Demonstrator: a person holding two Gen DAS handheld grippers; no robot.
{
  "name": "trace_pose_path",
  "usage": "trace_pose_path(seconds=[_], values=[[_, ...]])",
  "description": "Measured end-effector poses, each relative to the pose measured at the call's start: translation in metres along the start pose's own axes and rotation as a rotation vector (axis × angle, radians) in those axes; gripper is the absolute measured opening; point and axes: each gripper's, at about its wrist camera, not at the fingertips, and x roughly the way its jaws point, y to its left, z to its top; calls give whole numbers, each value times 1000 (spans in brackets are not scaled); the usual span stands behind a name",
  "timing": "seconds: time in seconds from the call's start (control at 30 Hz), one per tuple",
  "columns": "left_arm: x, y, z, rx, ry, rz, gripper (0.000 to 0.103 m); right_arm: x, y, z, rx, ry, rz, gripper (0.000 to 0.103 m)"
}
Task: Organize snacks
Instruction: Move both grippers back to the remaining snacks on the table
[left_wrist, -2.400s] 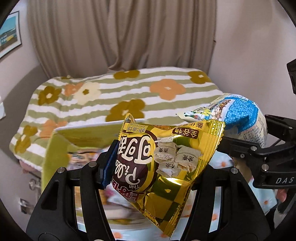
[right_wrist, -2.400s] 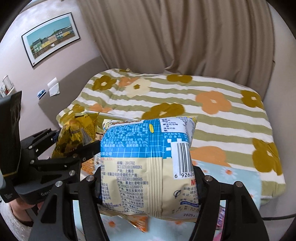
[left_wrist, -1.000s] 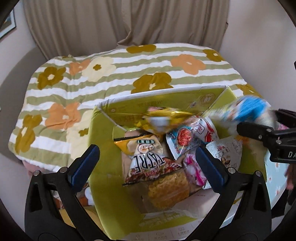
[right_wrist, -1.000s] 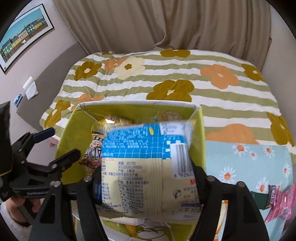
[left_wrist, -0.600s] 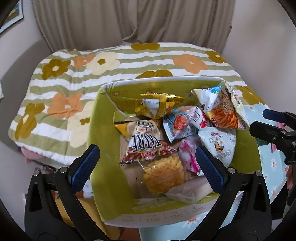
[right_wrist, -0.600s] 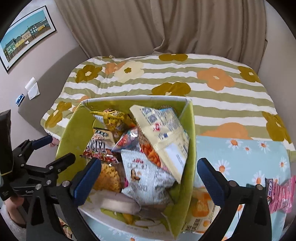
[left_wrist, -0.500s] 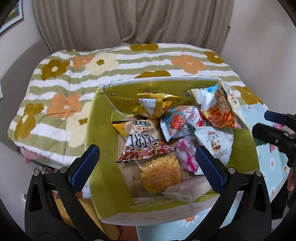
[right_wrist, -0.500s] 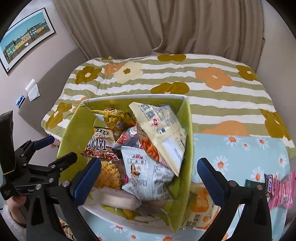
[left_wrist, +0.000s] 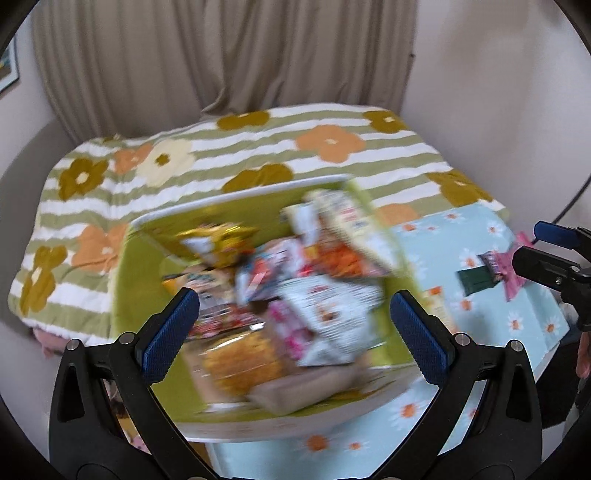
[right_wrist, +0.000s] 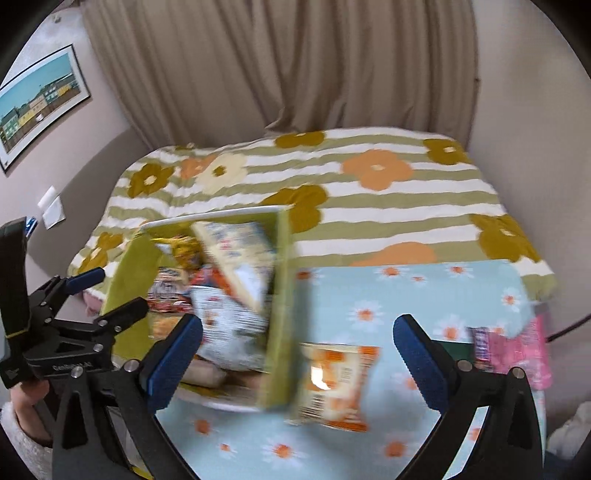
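the orange and white snack packet (right_wrist: 334, 384) lies flat on the daisy-print cloth (right_wrist: 406, 295), touching or almost touching the outer right wall of the green box (right_wrist: 280, 295). i judge it is the next thing to take. it looks like a thin, air-filled film bag: light, soft, a little slippery, and what is inside probably breaks easily. the best hold is on a sealed end or on a side edge, with only gentle pressure, not across the puffed middle.

further right of the box, near the edge of the cloth, lie a pink packet (right_wrist: 524, 349), a small purple bar (right_wrist: 481, 345) and a dark green packet (left_wrist: 476, 281). they seem flat and light too; the bar is perhaps stiffer and easier to pinch.

the green box itself is already full with bags, among them a gold packet (left_wrist: 221, 242) at the back and a large pale bag (right_wrist: 240, 254) that leans against the right wall. the picture is blurred, so the labels cannot be read.

the right gripper (right_wrist: 297, 349) is over the cloth just right of the box, its jaws wide apart and holding nothing. the left gripper (left_wrist: 294, 325) is above the box, its jaws also wide and empty.

behind the box is a bed with a striped flower quilt (right_wrist: 369, 192), then beige curtains (right_wrist: 295, 66).
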Motion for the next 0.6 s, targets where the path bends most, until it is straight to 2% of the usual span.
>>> trace_pose_path(seconds=[0.17, 0.37, 0.6], values=[[-2, -79, 10, 54, -20, -47, 103, -33, -67, -11, 26, -7, -49, 103], [6, -168, 16, 97, -15, -96, 103, -63, -135, -27, -8, -14, -150, 103], [27, -249, 17, 101, 22, -131, 103, -69, -201, -45, -18, 18, -241, 103]])
